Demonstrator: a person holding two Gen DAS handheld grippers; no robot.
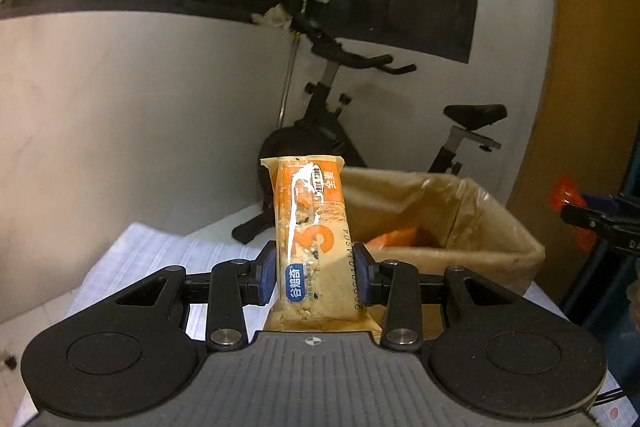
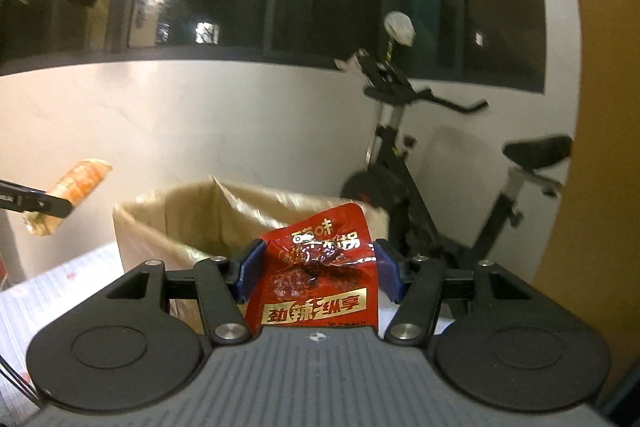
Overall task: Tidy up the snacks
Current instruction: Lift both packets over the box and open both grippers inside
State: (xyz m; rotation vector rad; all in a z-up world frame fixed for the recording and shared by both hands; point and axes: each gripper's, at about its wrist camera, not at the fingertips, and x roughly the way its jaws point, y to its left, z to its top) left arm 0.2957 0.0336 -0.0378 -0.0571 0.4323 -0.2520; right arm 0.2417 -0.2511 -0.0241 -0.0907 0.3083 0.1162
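My left gripper (image 1: 316,273) is shut on an orange and clear cereal bar packet (image 1: 310,227), which stands upright between the blue pads. Behind it to the right sits an open cardboard box (image 1: 472,227) lined with plastic, with orange packets inside. My right gripper (image 2: 318,273) is shut on a crumpled red snack packet (image 2: 320,267) with gold lettering. In the right wrist view the box (image 2: 168,223) lies just beyond the red packet, and the left gripper with its cereal bar (image 2: 80,183) hangs in the air at the far left. In the left wrist view the right gripper (image 1: 600,223) shows at the right edge.
A black exercise bike (image 1: 340,115) stands behind the box against a white wall, below dark windows. The box rests on a table (image 1: 160,251) covered with white lined sheeting. A tan door or panel (image 1: 592,67) fills the right side.
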